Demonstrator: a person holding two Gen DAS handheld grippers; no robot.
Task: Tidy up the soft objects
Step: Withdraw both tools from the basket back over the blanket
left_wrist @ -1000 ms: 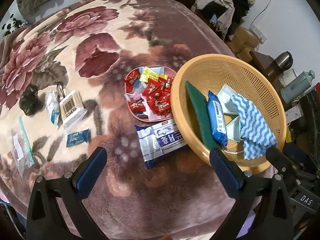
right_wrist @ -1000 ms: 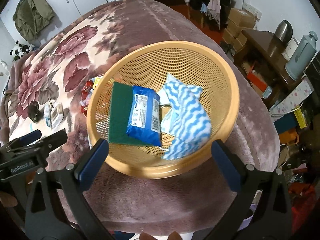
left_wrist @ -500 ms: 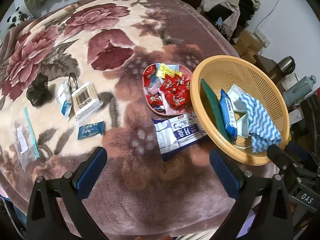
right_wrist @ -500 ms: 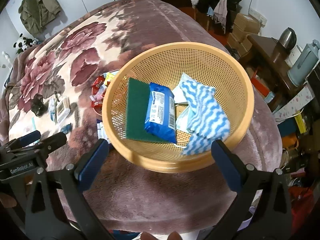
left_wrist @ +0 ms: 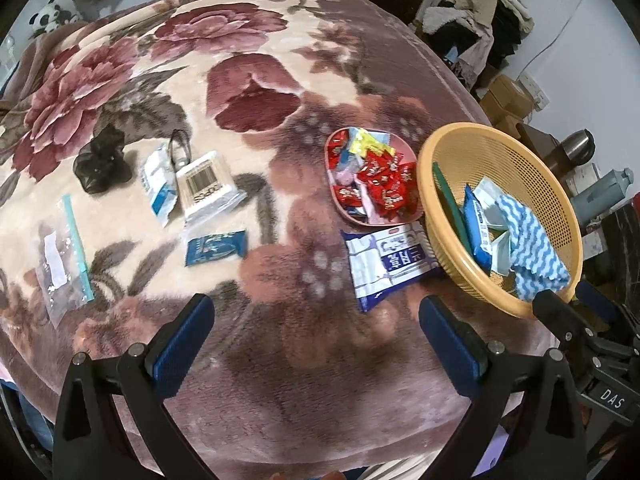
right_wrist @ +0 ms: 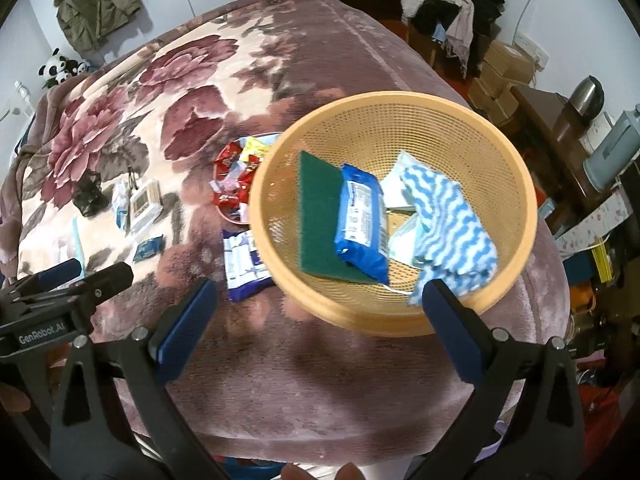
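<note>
Floral blanket (left_wrist: pixel 256 80) w/ basket (right_wrist: pixel 516 184) at right edge: holds sponge (right_wrist: pixel 318 216), wipes (right_wrist: pixel 362 220), cloth (right_wrist: pixel 452 228). Tissue pack (left_wrist: pixel 390 262) beside basket and small packets (left_wrist: pixel 215 247) remain. Left gripper (left_wrist: pixel 316 340) and right gripper (right_wrist: pixel 318 322): both spread, empty.

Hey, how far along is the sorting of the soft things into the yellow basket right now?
Done: the basket already holds a green scouring pad, a blue wipes pack and a blue wavy cloth.
In hand: nothing; the left gripper and right gripper are both open.
Left: the purple-and-white pack beside the basket and the small blue packet.
</note>
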